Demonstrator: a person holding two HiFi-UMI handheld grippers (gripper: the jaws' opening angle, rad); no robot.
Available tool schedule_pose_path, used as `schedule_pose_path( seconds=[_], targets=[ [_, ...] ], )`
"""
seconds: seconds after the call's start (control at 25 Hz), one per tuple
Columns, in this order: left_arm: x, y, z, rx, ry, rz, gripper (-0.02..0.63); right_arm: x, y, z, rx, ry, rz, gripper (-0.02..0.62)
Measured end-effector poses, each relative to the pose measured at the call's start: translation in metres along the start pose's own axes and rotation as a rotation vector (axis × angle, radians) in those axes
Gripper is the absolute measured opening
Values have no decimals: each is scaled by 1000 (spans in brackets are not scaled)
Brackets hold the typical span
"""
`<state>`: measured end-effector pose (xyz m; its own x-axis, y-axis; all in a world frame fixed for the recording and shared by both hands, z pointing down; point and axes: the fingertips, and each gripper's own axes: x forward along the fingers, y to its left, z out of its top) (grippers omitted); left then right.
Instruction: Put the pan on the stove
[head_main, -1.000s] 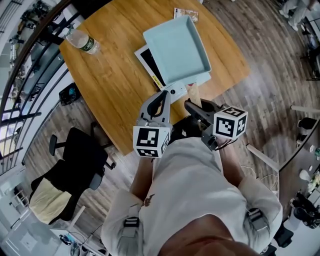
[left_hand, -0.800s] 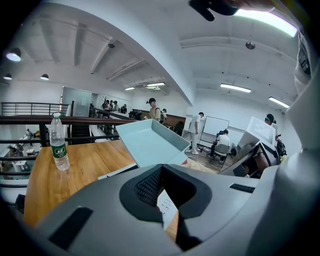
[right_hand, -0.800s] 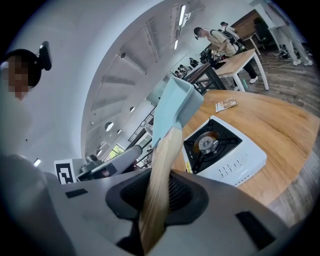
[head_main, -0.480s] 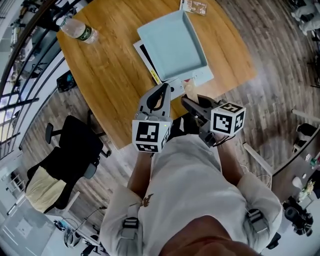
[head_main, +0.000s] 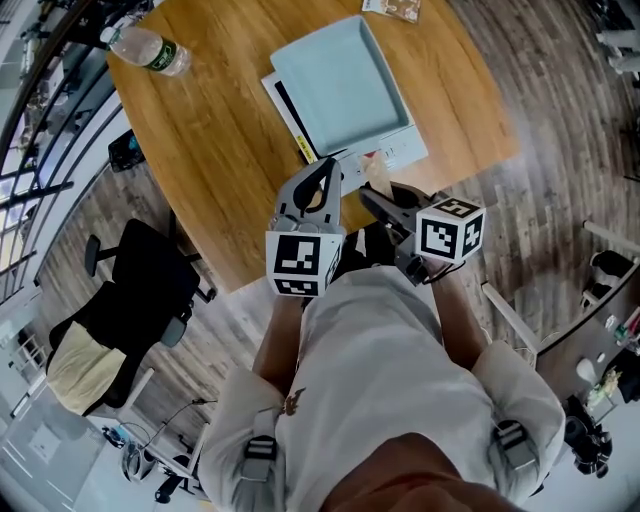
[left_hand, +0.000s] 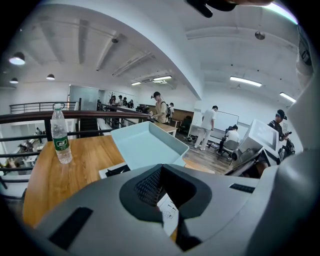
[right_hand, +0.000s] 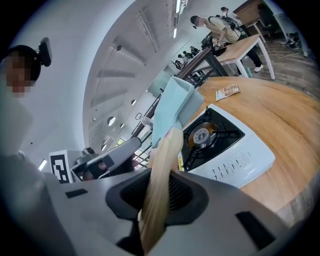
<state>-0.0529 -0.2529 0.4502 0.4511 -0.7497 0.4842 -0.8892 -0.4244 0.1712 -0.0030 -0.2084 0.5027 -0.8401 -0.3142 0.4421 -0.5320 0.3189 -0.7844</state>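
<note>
1. A wooden surface with rounded corners stands on plank flooring in an open office. A black chair is beside it.
2. A pale blue square pan is over a white stove. Whether it rests on the stove is unclear.
3. Both tongs point forward and downward. The right tongs are clamped on the pan's wooden handle. The left tongs are closed and empty.
4. A water bottle has a green label, too small to read. Each tongs carries a cube of black-and-white square markers.
</note>
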Motion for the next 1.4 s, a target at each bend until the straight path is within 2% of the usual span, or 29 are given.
schedule_pose_path(
  seconds=[0.6,1.4],
  targets=[
    [19,3,-21,-31,60,22,18,18,-36,-10,41,55,11,86],
    [30,9,-38,-76,104,42,18,36,-63,-19,95,110,29,89]
  ],
)
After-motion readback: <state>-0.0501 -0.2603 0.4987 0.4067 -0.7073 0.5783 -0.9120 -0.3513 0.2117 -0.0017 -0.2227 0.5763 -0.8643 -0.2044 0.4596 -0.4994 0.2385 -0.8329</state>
